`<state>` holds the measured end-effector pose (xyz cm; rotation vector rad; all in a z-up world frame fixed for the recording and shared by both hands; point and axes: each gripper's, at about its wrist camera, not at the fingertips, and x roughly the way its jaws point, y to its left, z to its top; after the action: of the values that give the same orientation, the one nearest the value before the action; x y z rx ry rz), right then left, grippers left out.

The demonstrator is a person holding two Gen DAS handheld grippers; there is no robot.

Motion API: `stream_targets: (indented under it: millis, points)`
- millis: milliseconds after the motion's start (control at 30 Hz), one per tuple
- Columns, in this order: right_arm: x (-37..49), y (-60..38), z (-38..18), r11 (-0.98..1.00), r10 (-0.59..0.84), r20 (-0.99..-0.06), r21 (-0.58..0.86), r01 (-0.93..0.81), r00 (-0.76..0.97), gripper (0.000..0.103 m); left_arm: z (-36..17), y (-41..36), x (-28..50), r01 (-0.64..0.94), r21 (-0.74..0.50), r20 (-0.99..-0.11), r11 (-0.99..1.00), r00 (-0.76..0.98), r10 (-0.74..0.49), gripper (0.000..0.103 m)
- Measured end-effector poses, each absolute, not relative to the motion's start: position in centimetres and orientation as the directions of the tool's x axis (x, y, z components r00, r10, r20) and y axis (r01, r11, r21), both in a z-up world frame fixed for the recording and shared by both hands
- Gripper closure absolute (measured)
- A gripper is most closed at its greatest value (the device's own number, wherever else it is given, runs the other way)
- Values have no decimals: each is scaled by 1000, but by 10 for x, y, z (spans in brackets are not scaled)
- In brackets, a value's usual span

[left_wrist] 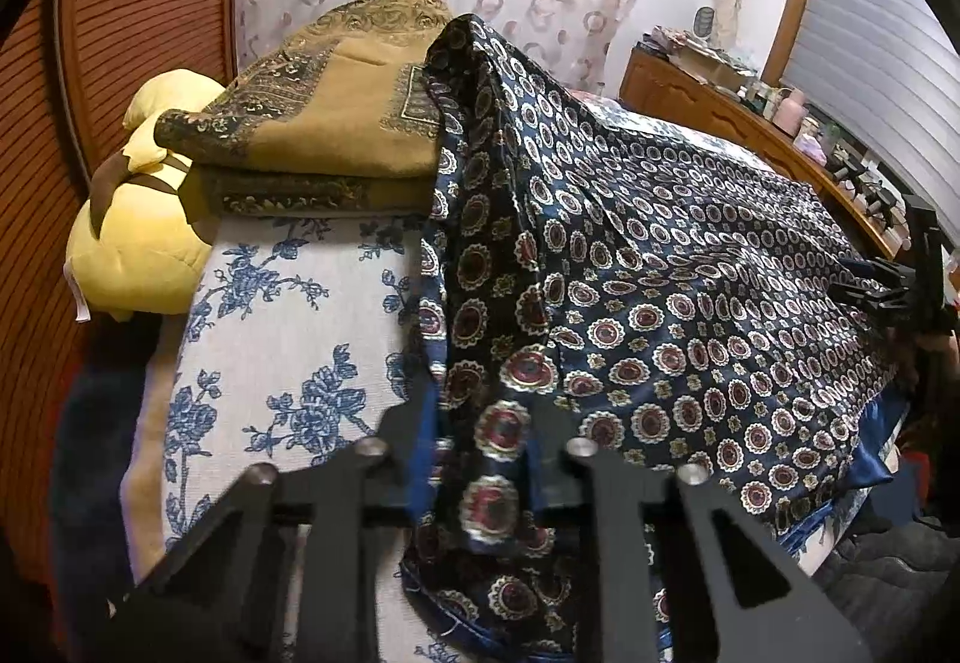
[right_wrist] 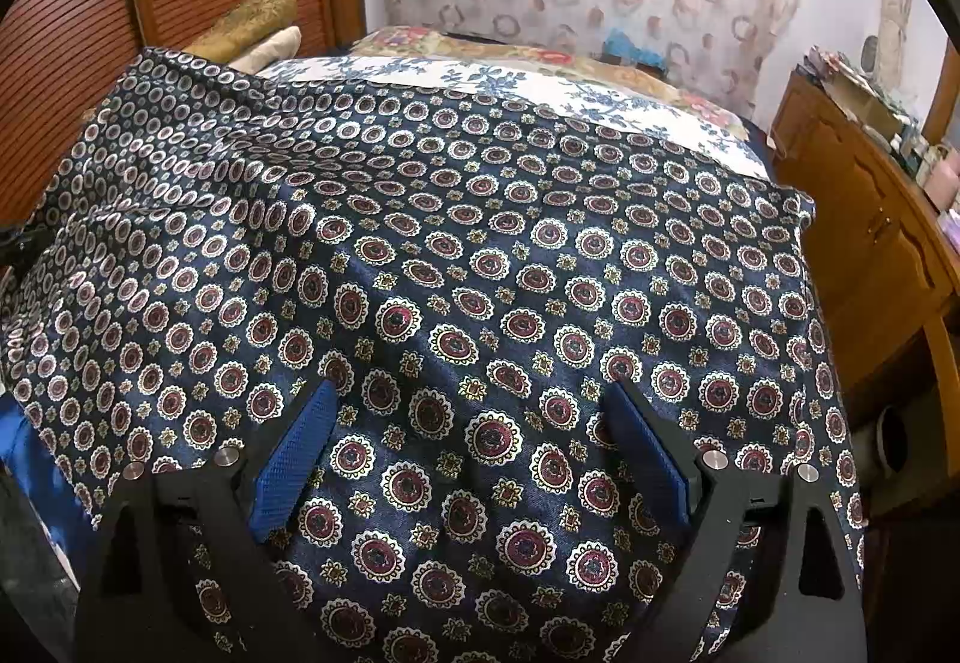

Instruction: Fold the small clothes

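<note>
A navy silky cloth [left_wrist: 660,267] with red and white medallions lies spread over the bed, one corner draped up over a folded stack at the back. In the left wrist view its near edge hangs bunched between my left gripper's [left_wrist: 486,423] fingers, which are shut on it. The right wrist view shows the same cloth [right_wrist: 480,243] spread flat under my right gripper [right_wrist: 473,387]. That gripper stands open, its blue pads [right_wrist: 300,453] wide apart above the fabric with nothing pinched. The right gripper [left_wrist: 912,273] also shows at the far right edge of the left wrist view.
A folded mustard and dark cloth stack [left_wrist: 336,135] sits at the bed's back left, beside a yellow plush cushion [left_wrist: 138,243]. The bed sheet [left_wrist: 270,315] is white with blue flowers. A wooden dresser [right_wrist: 870,219] with clutter runs along the right; a slatted wooden panel [left_wrist: 138,3] stands on the left.
</note>
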<state>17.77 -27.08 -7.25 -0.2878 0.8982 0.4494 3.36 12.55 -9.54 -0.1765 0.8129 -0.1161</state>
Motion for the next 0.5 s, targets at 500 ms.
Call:
stream_targets:
  millis: [500]
  points:
    - [177, -271, -73, 871, 254, -802, -53, -488, 541, 10, -38, 100, 21, 133, -222, -588, 966, 772, -241, 102]
